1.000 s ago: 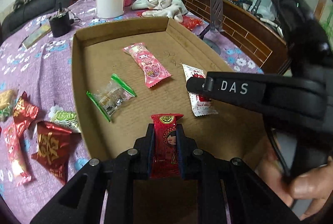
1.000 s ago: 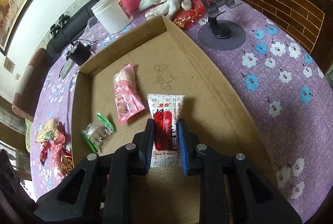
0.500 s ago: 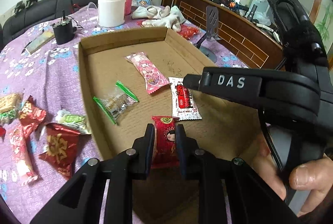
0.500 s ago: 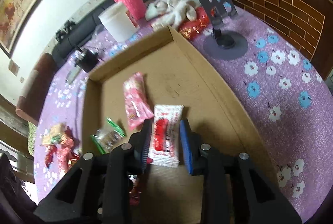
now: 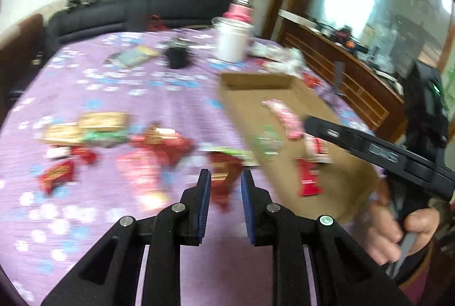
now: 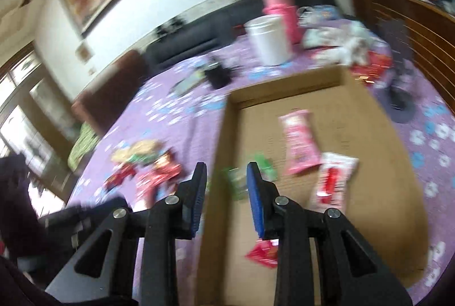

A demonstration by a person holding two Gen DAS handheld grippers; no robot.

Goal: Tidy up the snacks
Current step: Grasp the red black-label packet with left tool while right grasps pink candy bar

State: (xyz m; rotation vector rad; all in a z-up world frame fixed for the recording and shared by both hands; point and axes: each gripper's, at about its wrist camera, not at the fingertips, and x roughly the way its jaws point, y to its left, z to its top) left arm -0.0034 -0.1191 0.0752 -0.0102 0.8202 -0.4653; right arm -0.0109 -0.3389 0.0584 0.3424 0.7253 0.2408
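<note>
Both wrist views look down, sharing cardboard tray (image 5: 335, 181) (image 6: 369, 220).

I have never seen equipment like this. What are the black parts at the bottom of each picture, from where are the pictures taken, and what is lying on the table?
No robot here: a person holds a black two-finger gripper in each hand. Each picture comes from a fisheye camera on one gripper, looking along its fingers. The left gripper and the right gripper are both open and hold nothing. In the left view, the person's right hand grips the other tool. A shallow brown cardboard tray stands on the purple flowered tablecloth. Inside lie a pink snack packet, a white-and-red packet, a green-edged clear packet and a small red packet. More red and yellow snacks wait outside. Both pictures are blurred.
</note>
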